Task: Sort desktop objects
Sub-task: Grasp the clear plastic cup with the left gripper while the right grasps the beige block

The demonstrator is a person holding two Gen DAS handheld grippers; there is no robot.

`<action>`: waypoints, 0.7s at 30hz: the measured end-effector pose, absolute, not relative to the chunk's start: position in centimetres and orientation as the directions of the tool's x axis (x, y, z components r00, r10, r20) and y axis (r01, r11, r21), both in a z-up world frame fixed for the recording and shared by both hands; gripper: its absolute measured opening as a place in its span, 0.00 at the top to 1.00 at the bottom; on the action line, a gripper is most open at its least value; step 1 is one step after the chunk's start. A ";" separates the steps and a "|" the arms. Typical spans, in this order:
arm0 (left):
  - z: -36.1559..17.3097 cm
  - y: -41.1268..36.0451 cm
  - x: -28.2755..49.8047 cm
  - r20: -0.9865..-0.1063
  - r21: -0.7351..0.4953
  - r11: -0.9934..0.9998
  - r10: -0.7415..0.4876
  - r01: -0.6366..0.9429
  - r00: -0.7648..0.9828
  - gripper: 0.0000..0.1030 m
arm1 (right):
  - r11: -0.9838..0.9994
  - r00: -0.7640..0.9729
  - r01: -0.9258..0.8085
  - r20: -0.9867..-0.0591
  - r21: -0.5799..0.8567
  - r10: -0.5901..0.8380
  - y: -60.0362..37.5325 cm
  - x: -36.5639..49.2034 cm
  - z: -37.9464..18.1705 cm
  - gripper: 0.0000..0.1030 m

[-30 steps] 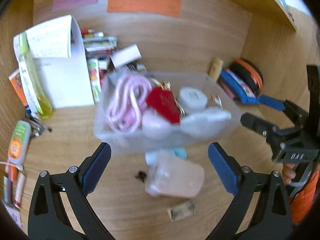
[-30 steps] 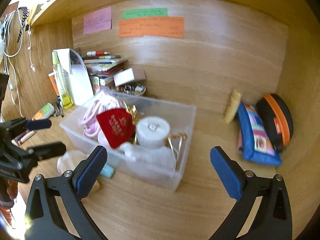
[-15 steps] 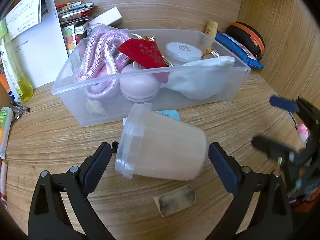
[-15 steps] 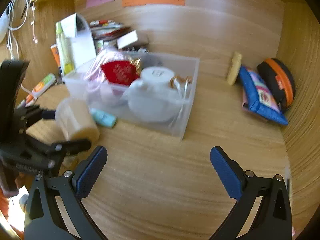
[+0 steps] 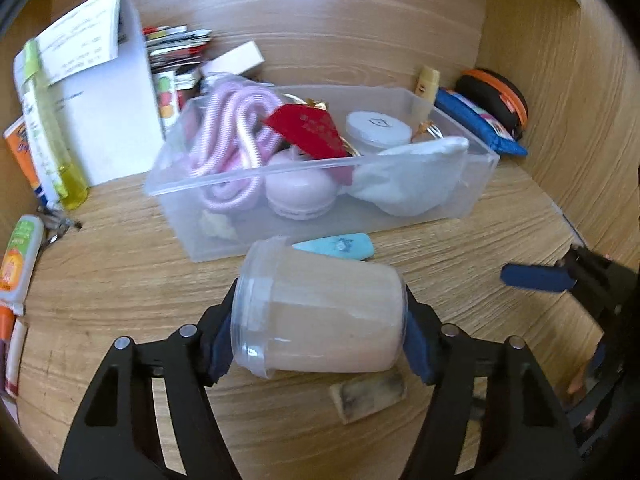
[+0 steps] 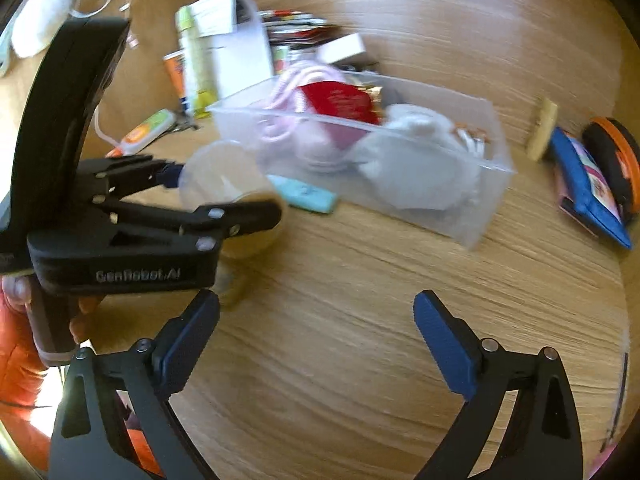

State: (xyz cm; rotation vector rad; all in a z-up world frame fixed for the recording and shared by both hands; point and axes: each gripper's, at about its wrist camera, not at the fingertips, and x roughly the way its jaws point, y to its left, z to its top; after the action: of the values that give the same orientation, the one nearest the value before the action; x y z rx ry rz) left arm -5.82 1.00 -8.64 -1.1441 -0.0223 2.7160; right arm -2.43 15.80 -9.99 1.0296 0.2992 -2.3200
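Observation:
My left gripper (image 5: 320, 336) is shut on a clear plastic jar (image 5: 320, 320) of beige powder, lying on its side, lid to the left. It sits just in front of the clear storage bin (image 5: 464, 208), which holds a pink cord, a red pouch, a white round tin and a white cloth. In the right wrist view the jar (image 6: 224, 184) shows between the left gripper's fingers (image 6: 240, 216). My right gripper (image 6: 316, 340) is open and empty over bare desk, to the right of the left one.
A teal clip (image 5: 336, 245) lies against the bin front. A small beige eraser (image 5: 368, 396) lies under the jar. A blue pouch (image 6: 588, 184) and an orange-black case (image 6: 616, 152) sit at the right wall. Bottles, papers and books stand at the back left.
My left gripper has moved forward and closed on the jar, which lay loose between open fingers before. My right gripper has swung lower and nearer the left gripper, staying open.

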 end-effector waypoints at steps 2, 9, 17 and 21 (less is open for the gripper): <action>-8.5 0.0 -5.3 -0.704 -0.107 -0.982 0.186 -0.157 -0.685 0.35 | -0.787 -0.522 0.617 -0.737 0.020 -0.429 14.8 -2.0 -10.1 0.12; -8.2 -2.6 -3.3 -0.694 -0.146 -0.983 0.181 -0.111 -0.697 0.35 | -0.721 -0.448 0.693 -0.771 0.020 -0.452 11.3 -1.6 -11.1 0.41; -7.5 -5.1 -2.0 -0.674 -0.181 -0.982 0.160 -0.049 -0.722 0.35 | -0.704 -0.435 0.711 -0.791 -0.008 -0.431 8.6 -1.7 -11.9 0.55; -7.0 -5.3 -2.0 -0.662 -0.186 -0.982 0.159 -0.045 -0.733 0.35 | -0.708 -0.445 0.706 -0.788 -0.017 -0.426 8.5 -1.7 -12.0 0.60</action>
State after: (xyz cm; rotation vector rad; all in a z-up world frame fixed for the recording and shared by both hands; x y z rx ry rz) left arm -1.99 -5.27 -7.02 -1.0971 -0.2390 2.8160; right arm -1.69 8.52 -11.96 1.0467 0.4537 -2.1654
